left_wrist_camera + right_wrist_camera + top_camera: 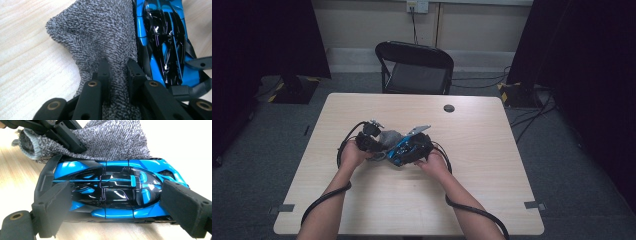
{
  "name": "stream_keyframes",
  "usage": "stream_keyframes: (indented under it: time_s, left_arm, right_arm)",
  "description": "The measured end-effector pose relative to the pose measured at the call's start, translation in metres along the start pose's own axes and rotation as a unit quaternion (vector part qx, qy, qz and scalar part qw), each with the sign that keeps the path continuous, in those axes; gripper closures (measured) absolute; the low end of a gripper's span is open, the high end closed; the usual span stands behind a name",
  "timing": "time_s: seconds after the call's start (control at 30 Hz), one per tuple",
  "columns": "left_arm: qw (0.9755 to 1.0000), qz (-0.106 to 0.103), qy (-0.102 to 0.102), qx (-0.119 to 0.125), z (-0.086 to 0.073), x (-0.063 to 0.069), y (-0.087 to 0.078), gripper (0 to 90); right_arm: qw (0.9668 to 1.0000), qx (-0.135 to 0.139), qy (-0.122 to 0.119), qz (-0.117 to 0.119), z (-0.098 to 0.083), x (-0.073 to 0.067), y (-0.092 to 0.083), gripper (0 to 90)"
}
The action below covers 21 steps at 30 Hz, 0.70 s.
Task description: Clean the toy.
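A blue and black toy car (112,187) lies at the middle of the table, with a grey knitted cloth (100,32) pressed against its side. My left gripper (117,67) is shut on a fold of the cloth, right beside the car (165,37). My right gripper (117,205) is shut on the car, one jaw at its tail and the other at its nose. In the high view both grippers meet over the car (401,147) and the cloth (388,136); the left gripper (371,140) is to the left and the right gripper (414,147) to the right.
The light wooden table (492,165) has a small dark round cap (449,108) near its far edge. A black folding chair (417,67) stands behind the table. Cables lie on the floor at the right, and dark curtains hang at both sides.
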<state>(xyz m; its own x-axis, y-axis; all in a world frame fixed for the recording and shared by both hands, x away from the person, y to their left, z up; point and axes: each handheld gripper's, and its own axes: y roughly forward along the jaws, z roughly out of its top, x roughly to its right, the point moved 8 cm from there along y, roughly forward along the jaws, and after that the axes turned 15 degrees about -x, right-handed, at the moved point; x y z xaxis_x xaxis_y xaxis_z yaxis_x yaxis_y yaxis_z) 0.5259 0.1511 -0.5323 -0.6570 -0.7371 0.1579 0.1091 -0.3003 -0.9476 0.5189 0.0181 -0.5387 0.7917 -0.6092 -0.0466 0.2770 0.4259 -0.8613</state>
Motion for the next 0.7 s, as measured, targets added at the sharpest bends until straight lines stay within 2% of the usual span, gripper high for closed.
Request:
stream_keyframes:
  time_s: [0.3, 0.7]
  left_arm:
    - [1.0000, -0.003, -0.002, 0.002, -0.008, 0.002, -0.002, 76.5]
    - [1.0000, -0.006, 0.005, 0.003, -0.020, 0.007, -0.005, 76.4]
  right_arm:
    - [1.0000, -0.001, 0.000, -0.001, 0.000, 0.000, 0.000, 9.9]
    - [1.0000, -0.001, 0.002, -0.001, 0.001, 0.000, 0.000, 9.8]
